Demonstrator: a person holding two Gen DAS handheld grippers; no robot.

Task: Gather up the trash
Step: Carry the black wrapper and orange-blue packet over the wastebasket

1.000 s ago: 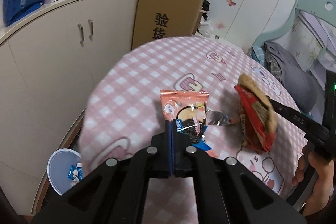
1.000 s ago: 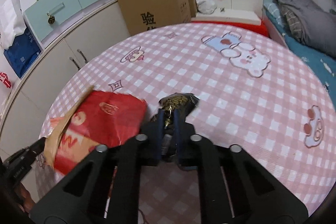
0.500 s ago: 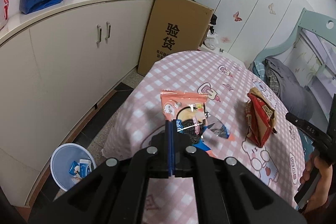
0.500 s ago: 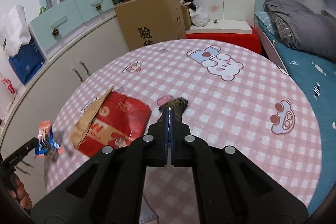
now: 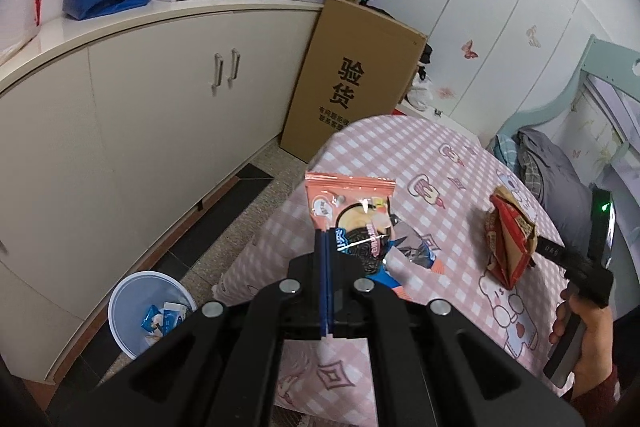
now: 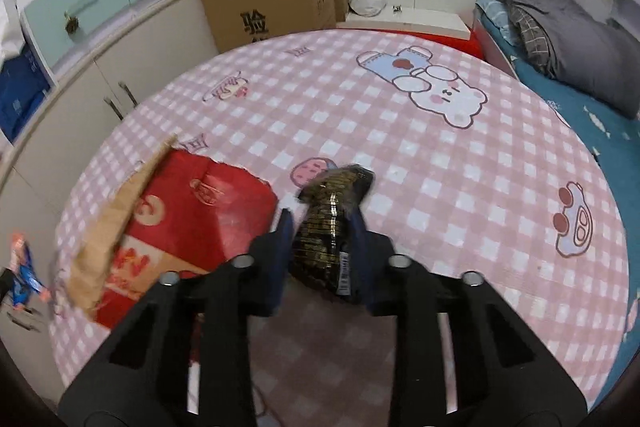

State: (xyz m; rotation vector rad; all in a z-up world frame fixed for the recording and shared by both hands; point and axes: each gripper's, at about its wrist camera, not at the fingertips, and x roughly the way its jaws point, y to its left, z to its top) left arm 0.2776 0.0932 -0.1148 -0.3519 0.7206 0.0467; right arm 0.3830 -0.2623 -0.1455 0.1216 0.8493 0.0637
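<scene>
Over table edge: left claw [image 5: 325, 247] clamps pink wrapper [image 5: 348, 205]; right claw [image 6: 322, 227] just opening, dark wrapper [image 6: 334, 227] between pads.

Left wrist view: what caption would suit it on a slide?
Left gripper carries pinched snack wrappers from the pink checked table toward the blue bin.

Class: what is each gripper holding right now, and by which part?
Left gripper: pink snack wrapper, pinched at its lower edge. Right gripper: jaws just opening around a dark wrapper; grip uncertain.
</scene>
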